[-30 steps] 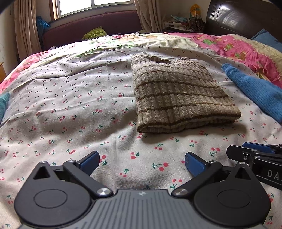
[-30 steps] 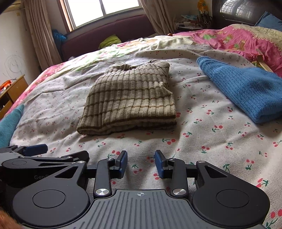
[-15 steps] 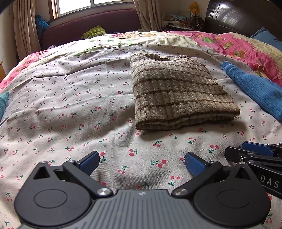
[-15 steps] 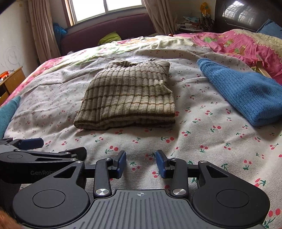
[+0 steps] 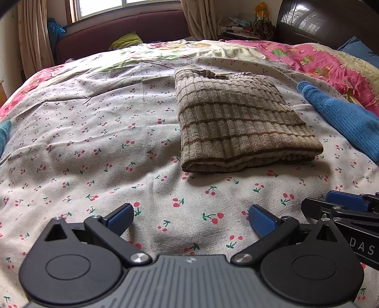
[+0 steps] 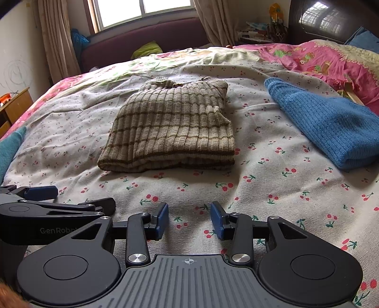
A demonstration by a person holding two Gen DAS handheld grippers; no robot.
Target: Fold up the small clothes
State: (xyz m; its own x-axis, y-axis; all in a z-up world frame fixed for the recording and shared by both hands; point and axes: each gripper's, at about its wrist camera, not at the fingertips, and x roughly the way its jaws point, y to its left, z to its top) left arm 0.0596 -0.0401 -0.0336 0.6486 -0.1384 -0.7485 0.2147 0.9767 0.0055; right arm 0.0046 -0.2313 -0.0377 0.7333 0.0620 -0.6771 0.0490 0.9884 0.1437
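A brown striped knit sweater [image 5: 239, 123] lies folded into a flat rectangle on the cherry-print sheet [image 5: 94, 132], collar at the far end. It also shows in the right wrist view [image 6: 173, 130]. My left gripper [image 5: 190, 219] is wide open and empty, above the sheet in front of the sweater. My right gripper [image 6: 189, 220] is partly open and empty, also in front of the sweater. The right gripper shows at the right edge of the left wrist view [image 5: 345, 208]; the left gripper shows at the left edge of the right wrist view [image 6: 42, 199].
A blue knit garment [image 6: 331, 128] lies folded to the right of the sweater. A teal cloth [image 6: 10, 147] sits at the sheet's left edge. A pink floral quilt [image 6: 319, 59] covers the far right. A dark headboard [image 5: 331, 21] and a maroon couch [image 5: 123, 26] stand behind the bed.
Both grippers have drawn back a little from the folded sweater and risen slightly. The sweater has not moved. The jaws' openings are unchanged.
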